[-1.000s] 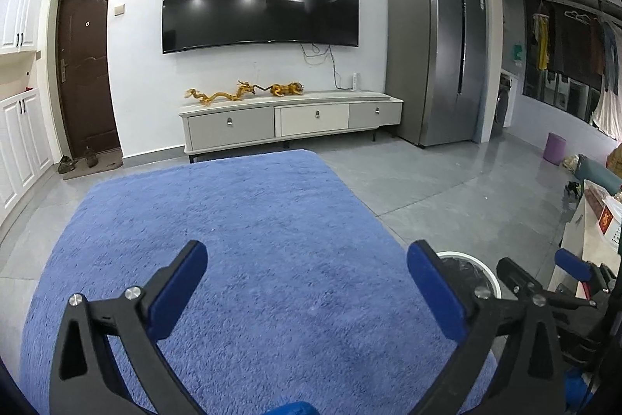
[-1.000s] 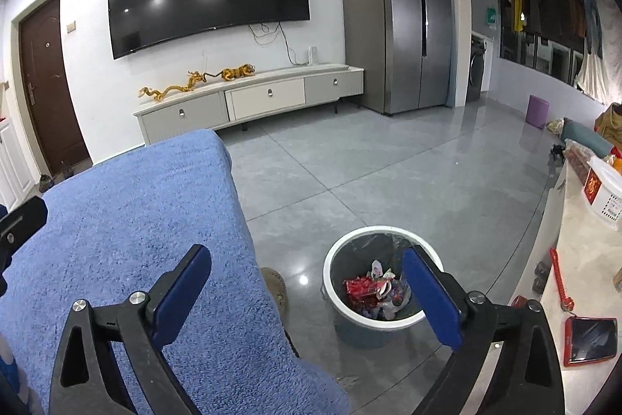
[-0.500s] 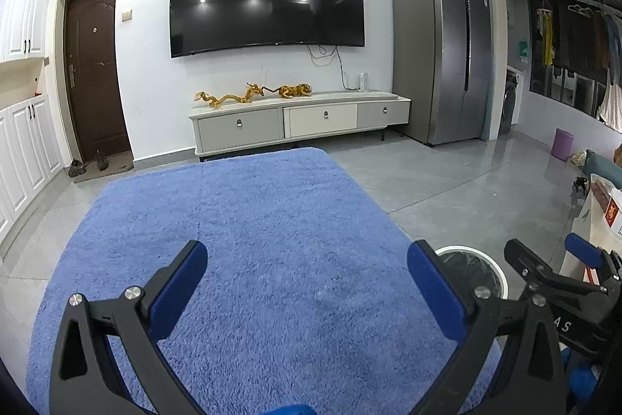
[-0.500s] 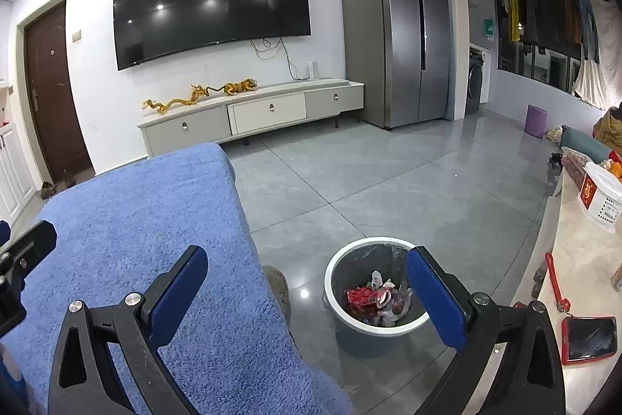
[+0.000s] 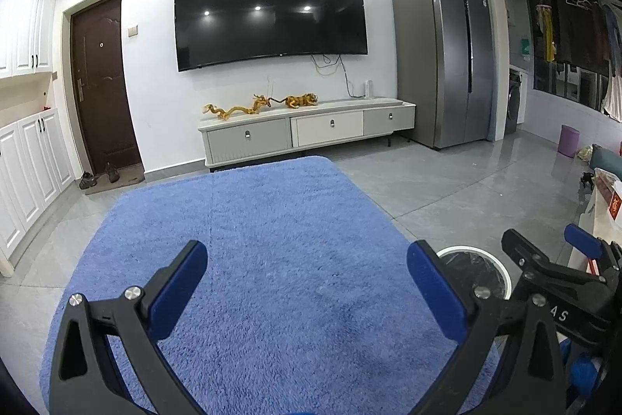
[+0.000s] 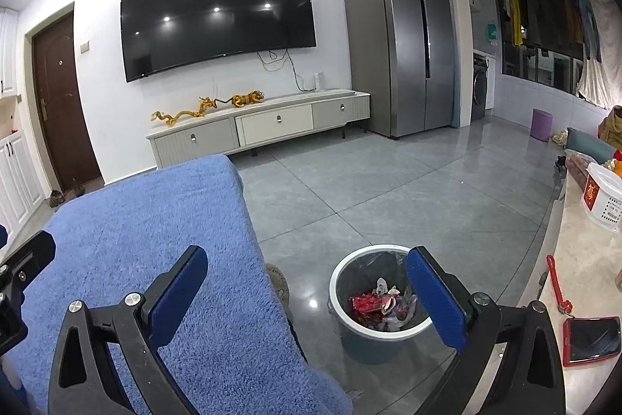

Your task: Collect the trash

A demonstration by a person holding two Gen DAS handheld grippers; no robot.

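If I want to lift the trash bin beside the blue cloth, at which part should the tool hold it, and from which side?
Grip the white rim of the trash bin, probably from above, one finger inside and one outside. The bin stands upright and open, its body looks too wide for the open right tool, and the rim on the side away from the blue cloth is free.

left tongs [image 5: 307, 288] | black frame | blue pads [image 5: 177, 288] | silver screws
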